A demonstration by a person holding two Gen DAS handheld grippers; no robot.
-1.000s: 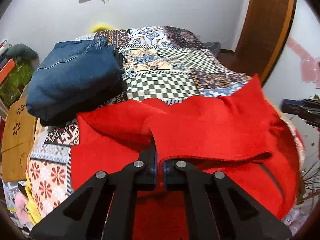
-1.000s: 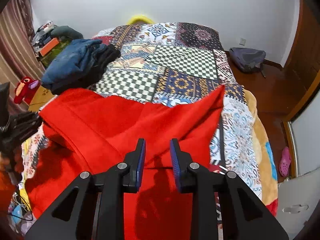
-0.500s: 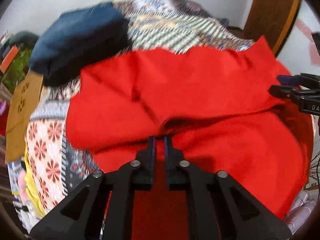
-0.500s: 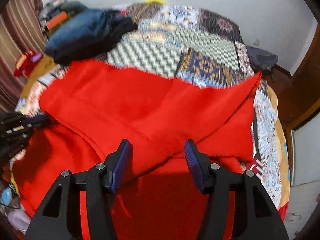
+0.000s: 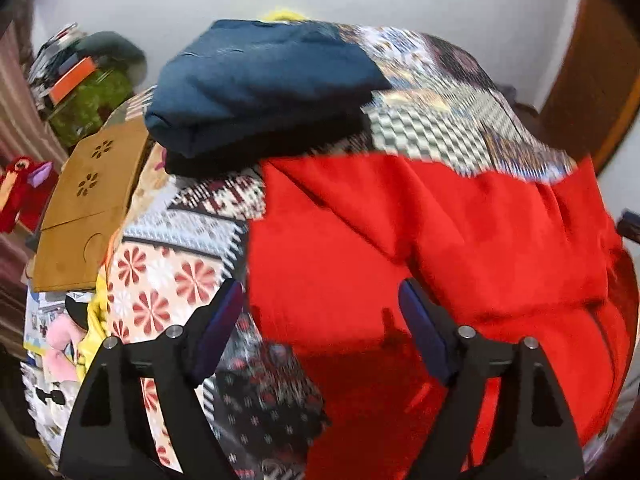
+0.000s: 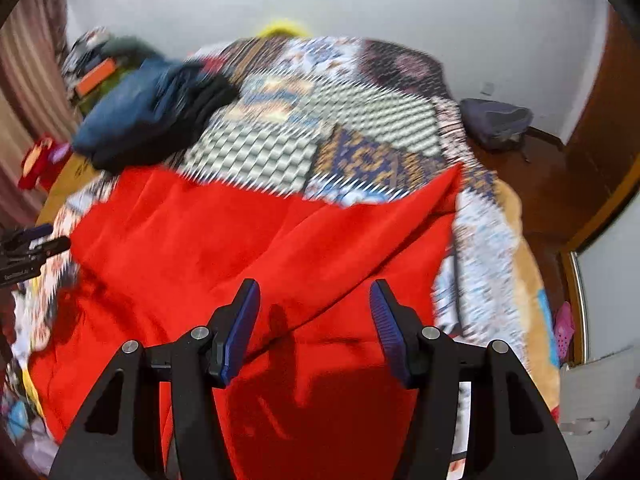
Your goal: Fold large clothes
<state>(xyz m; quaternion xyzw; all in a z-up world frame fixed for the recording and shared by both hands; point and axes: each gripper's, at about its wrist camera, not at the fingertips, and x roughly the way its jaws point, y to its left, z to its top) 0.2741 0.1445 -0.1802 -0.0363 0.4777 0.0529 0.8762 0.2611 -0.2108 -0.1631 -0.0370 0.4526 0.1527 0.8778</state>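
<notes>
Red garment (image 5: 420,248) spread across near end of bed (image 6: 360,128), over patchwork quilt; upper layer folded across lower one, diagonal folded edge running from near left up toward far-right corner. Lower layer draped off near edge of bed, under both tools. Motion blur in both views; finer creases not readable.

Left tool (image 5: 320,324): wide open, nothing gripped, poised over left edge of red cloth where it meets quilt. Right tool (image 6: 314,326): wide open too, empty, above folded edge near middle-right of garment.

Judged step: between folds, picking next grip points. For a clean fold:
- Settle both tools first; blur suggests fast motion, and a grab on the move risks catching one layer only.
- Take both layers at each corner, not just top sheet; otherwise lower layer drags and bunches.
- Grip at matching points on left and right edges so fold line stays straight.
- Lift just enough to clear quilt; avoid pinching quilt along with cloth, likely at left edge where red cloth lies thin over pattern.
- Pull draped portion up onto bed before folding, else its weight likely to slide whole piece off.

Folded blue jeans (image 5: 256,80) on dark garment, far left of bed, well apart from red cloth; fold away from that stack.
</notes>
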